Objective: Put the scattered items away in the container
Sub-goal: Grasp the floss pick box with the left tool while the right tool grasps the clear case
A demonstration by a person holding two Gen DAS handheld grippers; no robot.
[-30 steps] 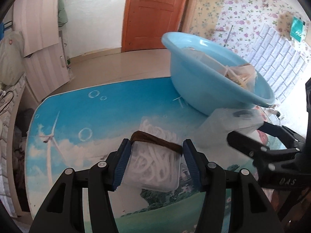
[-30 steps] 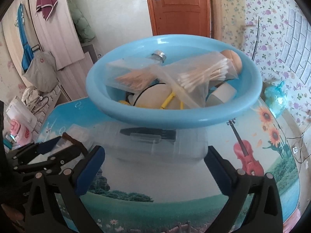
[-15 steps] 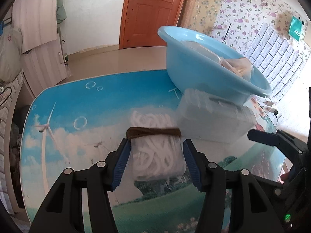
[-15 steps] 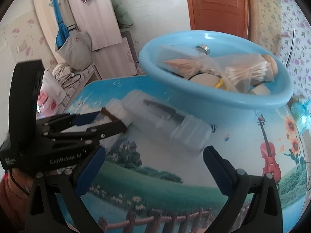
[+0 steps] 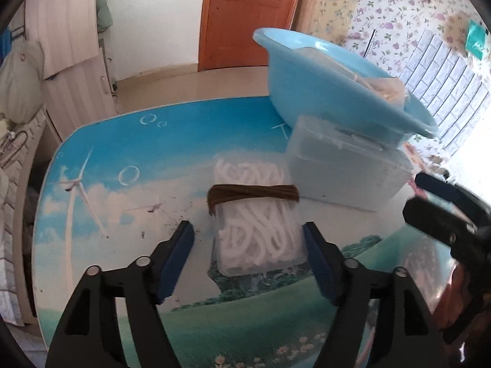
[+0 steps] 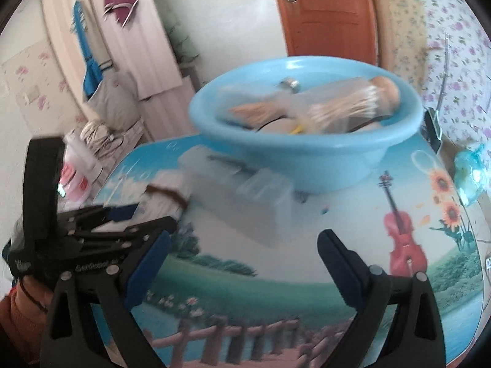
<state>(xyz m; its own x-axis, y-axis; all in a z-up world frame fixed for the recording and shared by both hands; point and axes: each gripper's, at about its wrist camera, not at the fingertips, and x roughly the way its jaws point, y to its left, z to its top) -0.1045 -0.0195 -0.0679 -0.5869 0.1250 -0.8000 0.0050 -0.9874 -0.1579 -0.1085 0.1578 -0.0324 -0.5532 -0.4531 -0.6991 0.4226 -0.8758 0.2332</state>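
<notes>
A clear bag of white loops with a brown band (image 5: 257,214) lies flat on the table (image 5: 122,214). My left gripper (image 5: 249,254) is open around its near end, jaws apart from its sides. A clear plastic box (image 5: 343,168) lies beside the light blue basin (image 5: 322,76), which holds several bagged items. In the right wrist view the basin (image 6: 300,150) and box (image 6: 245,196) sit ahead of my open, empty right gripper (image 6: 242,263); the left gripper (image 6: 122,217) and bag (image 6: 165,193) show at left.
The table has a printed picture top with a rounded edge (image 5: 46,184). The right gripper's fingers (image 5: 445,211) reach in at the right of the left wrist view. A door (image 5: 245,15) and cupboards stand behind.
My left gripper has opened and let go of the bag, which now lies on the table. My right gripper has pulled back from the clear box.
</notes>
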